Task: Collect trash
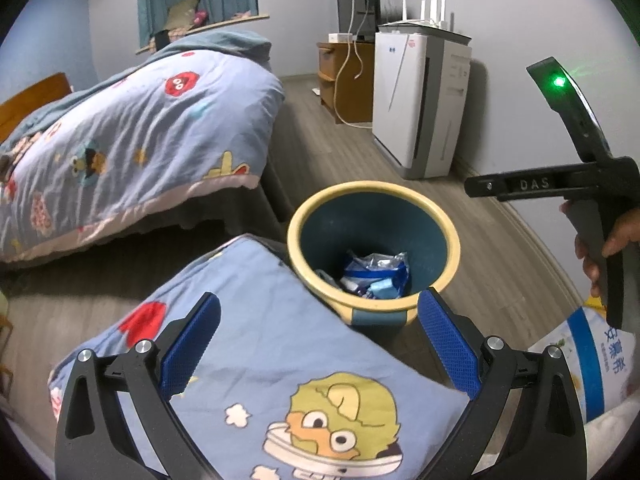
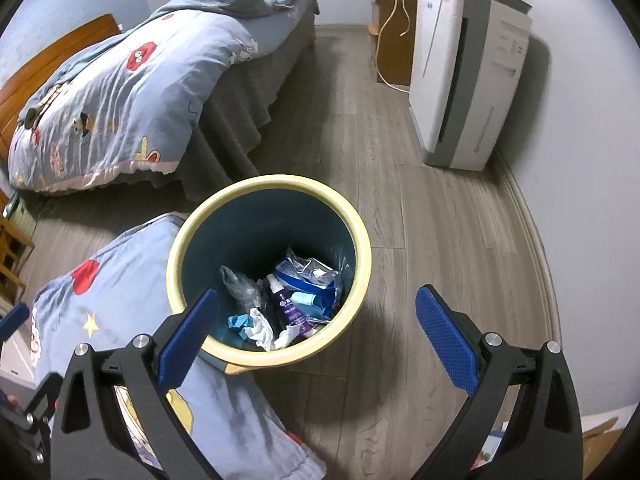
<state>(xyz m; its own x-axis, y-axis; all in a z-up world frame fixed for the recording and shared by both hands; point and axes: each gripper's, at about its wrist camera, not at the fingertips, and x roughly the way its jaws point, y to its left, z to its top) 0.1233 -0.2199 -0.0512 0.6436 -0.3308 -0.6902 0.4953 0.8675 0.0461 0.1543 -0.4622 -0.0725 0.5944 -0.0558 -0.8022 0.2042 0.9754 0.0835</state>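
A round bin with a yellow rim [image 1: 376,186] [image 2: 276,180] and dark blue inside stands on the wood floor. It holds trash [image 1: 376,276] [image 2: 288,296]: crumpled blue and clear wrappers, white tissue and a purple spray bottle [image 2: 289,309]. My left gripper [image 1: 320,340] is open and holds nothing; it hovers over a cartoon-print pillow [image 1: 280,360] just short of the bin. My right gripper [image 2: 318,336] is open and holds nothing, and it sits above the bin's near rim. A hand [image 1: 612,240] holds the right gripper's black handle [image 1: 560,184]. A white and blue package [image 1: 592,364] lies at the lower right.
A bed [image 1: 120,140] [image 2: 120,92] with a blue cartoon quilt fills the left. A white air purifier [image 1: 420,100] [image 2: 464,80] stands against the right wall, with a wooden cabinet [image 1: 340,76], cables and a monitor behind it. The pillow [image 2: 100,300] touches the bin's left side.
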